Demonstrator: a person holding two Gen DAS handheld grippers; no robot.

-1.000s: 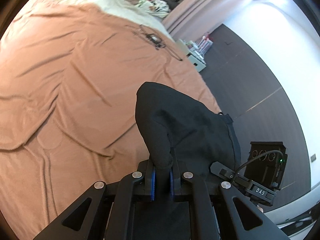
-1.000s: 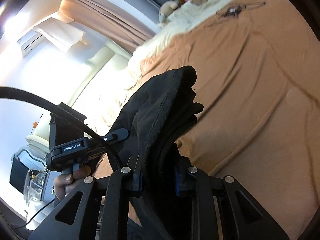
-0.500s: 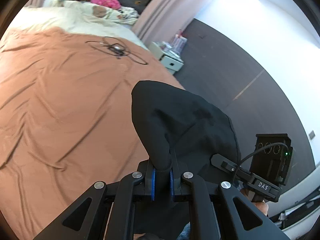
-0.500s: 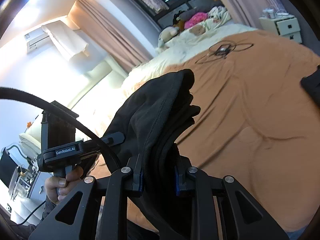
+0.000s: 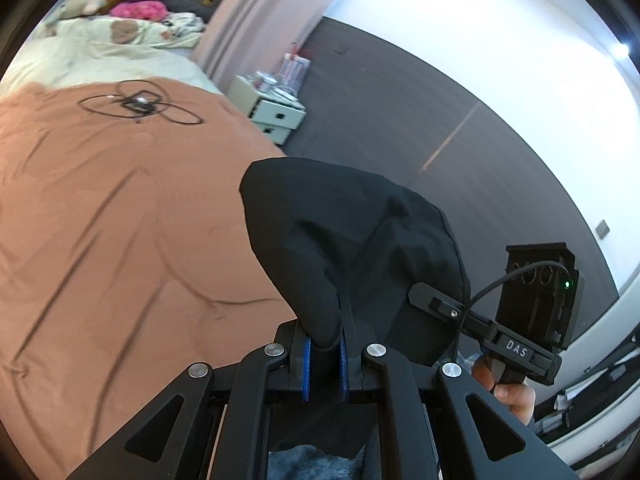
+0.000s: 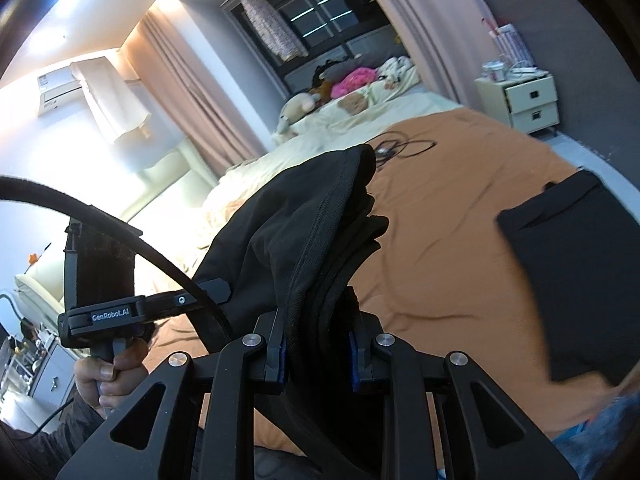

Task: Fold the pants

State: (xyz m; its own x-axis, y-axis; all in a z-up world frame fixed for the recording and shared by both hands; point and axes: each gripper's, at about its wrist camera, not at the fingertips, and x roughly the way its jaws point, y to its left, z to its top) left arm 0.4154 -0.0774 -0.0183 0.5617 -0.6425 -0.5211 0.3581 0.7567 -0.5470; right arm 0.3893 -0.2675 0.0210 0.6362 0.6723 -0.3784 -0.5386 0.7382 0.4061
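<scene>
Black pants [image 5: 352,240] hang bunched from both grippers above a bed with an orange-brown cover [image 5: 100,220]. My left gripper [image 5: 325,354] is shut on a fold of the pants. My right gripper [image 6: 318,354] is shut on a thick bunch of the pants [image 6: 312,232], with a seam edge showing. The right gripper's body and the hand holding it show at the right of the left wrist view [image 5: 520,344]. The left gripper's body shows at the left of the right wrist view [image 6: 108,312]. A flat folded black garment [image 6: 572,276] lies on the bed at the right.
A coiled black cable [image 5: 140,104] lies on the cover further up the bed. Cream bedding with plush toys [image 6: 316,100] is at the head. A cream nightstand [image 6: 524,100] stands beside the bed by a dark wall. Curtains and a window are behind.
Both grippers have lifted and tilted up with the pants; the bed has dropped lower in both views, and the folded black garment has come into the right wrist view.
</scene>
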